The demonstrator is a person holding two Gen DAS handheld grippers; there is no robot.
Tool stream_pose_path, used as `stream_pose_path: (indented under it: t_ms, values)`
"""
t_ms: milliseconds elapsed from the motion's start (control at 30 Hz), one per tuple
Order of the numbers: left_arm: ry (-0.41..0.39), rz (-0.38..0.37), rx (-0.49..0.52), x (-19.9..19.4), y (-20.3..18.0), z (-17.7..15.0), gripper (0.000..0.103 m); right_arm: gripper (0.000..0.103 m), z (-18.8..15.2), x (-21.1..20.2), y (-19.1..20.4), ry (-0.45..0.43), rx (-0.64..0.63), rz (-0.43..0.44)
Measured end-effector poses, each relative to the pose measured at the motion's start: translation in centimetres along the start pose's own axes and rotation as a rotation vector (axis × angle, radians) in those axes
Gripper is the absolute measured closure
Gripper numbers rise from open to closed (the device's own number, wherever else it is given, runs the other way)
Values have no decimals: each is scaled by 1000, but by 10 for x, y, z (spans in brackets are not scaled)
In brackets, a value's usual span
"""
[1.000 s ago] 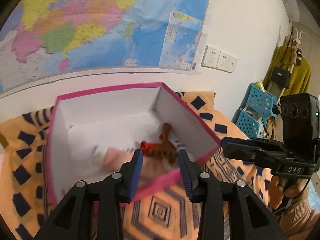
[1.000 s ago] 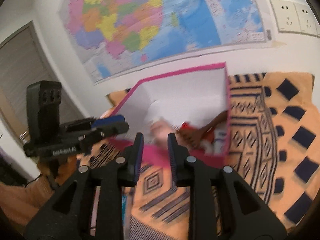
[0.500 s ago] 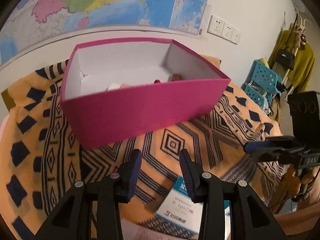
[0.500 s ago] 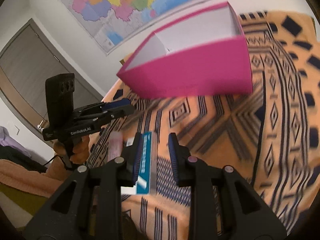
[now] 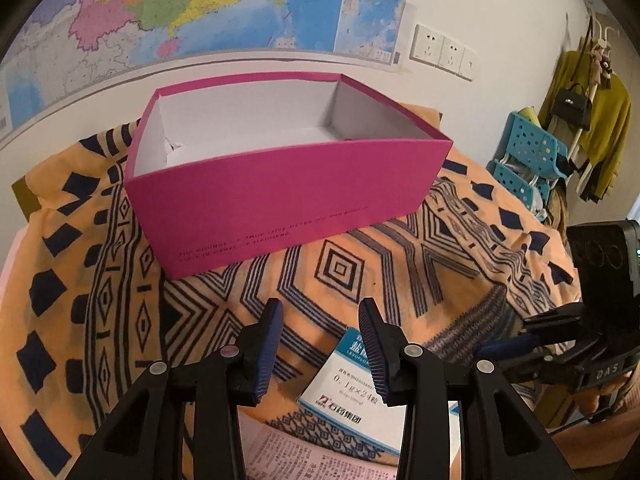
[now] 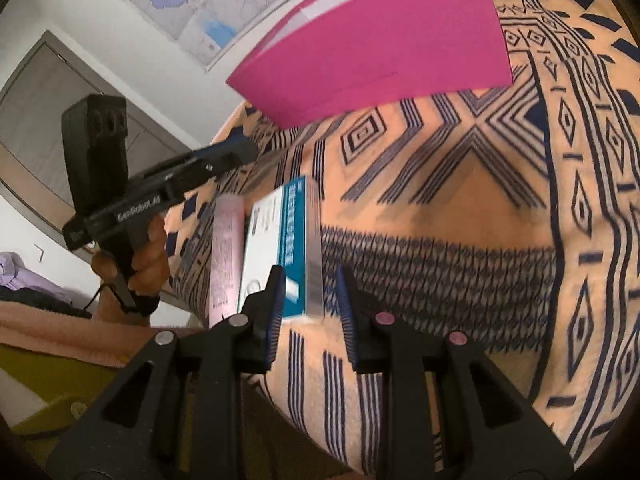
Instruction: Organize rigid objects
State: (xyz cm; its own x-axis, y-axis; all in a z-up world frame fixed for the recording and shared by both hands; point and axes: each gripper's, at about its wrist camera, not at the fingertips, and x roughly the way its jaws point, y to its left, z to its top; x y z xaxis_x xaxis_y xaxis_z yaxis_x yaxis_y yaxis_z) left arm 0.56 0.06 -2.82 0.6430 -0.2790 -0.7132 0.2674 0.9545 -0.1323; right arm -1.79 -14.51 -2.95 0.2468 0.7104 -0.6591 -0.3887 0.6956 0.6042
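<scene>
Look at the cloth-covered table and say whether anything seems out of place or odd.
Two things lie loose at the cloth's near edge, outside the pink box: a white and teal medicine box and a pink printed leaflet beside it. Nothing looks spilled or damaged.

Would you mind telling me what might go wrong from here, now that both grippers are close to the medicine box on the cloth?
1. The medicine box lies flat against a pink leaflet, so the right gripper might pinch both.
2. Both sit near the edge of the patterned cloth; a nudge could push them off.
3. The left gripper hovers open over the same box, so the two grippers may collide.
</scene>
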Motion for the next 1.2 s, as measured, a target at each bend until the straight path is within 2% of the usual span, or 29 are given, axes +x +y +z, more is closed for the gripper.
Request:
stream_pose_path:
  t_ms: [233,500,833,1200]
  values:
    - [26,24,4,7,2,-9,63,75,-11,9,7,67,-3,14]
    - [52,-3,-8,12,7,-16,63,75,-14,20,12,110,13,49]
    - [124,-81,-68,25,16,-23,64,75,3,29,-3,26,120,99]
    - [131,-93,-89,28,12,-19,64,75,40,17,-29,-72,130,11]
